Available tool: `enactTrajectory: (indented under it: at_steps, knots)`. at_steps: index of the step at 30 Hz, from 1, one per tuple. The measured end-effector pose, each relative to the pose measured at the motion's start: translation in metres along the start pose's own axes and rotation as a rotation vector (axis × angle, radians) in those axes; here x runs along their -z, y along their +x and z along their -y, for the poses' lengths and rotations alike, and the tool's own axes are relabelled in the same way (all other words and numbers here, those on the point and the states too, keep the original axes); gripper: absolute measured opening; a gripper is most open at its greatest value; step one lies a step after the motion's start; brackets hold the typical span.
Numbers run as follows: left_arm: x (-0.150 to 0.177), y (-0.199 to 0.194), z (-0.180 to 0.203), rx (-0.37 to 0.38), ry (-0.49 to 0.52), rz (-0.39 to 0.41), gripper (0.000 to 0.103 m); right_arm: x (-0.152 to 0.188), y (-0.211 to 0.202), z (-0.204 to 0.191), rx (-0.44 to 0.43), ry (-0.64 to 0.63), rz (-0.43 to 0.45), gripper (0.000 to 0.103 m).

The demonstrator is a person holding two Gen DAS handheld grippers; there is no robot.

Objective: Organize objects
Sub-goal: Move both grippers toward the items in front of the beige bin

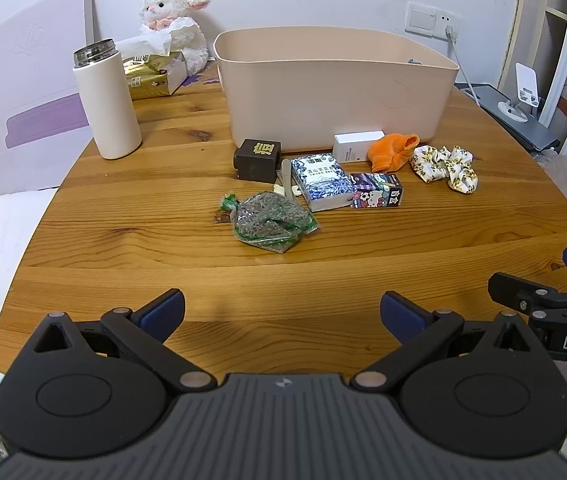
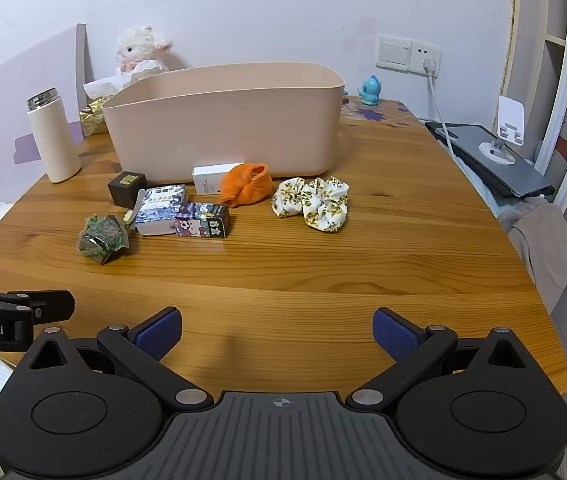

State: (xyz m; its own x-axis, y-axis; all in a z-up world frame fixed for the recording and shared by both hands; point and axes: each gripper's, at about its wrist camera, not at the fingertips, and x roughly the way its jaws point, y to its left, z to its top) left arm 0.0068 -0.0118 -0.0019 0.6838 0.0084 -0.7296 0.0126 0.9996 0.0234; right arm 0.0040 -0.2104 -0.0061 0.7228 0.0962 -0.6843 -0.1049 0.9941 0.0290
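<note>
A wooden bench [image 1: 163, 216] is seen. A beige bin [image 1: 335, 88] is placed on it. Before the bin are laid a dark cube [image 1: 257, 160], a white box [image 1: 357, 145], an orange cloth [image 1: 391, 152], two floral scrunchies [image 1: 443, 168], two printed boxes [image 1: 321, 182] and a green packet [image 1: 269, 222]. Left of the bin stands a bottle [image 1: 107, 100].

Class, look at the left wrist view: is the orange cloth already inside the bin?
No, the orange cloth lies on the table just in front of the bin.
</note>
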Motion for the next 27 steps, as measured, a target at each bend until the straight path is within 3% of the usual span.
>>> enactTrajectory:
  at_steps: [27]
  knots:
    - [-0.002, 0.010, 0.000, 0.005, 0.003, -0.018, 0.103, -0.001, 0.006, 0.004, -0.005, 0.006, -0.006, 0.103]
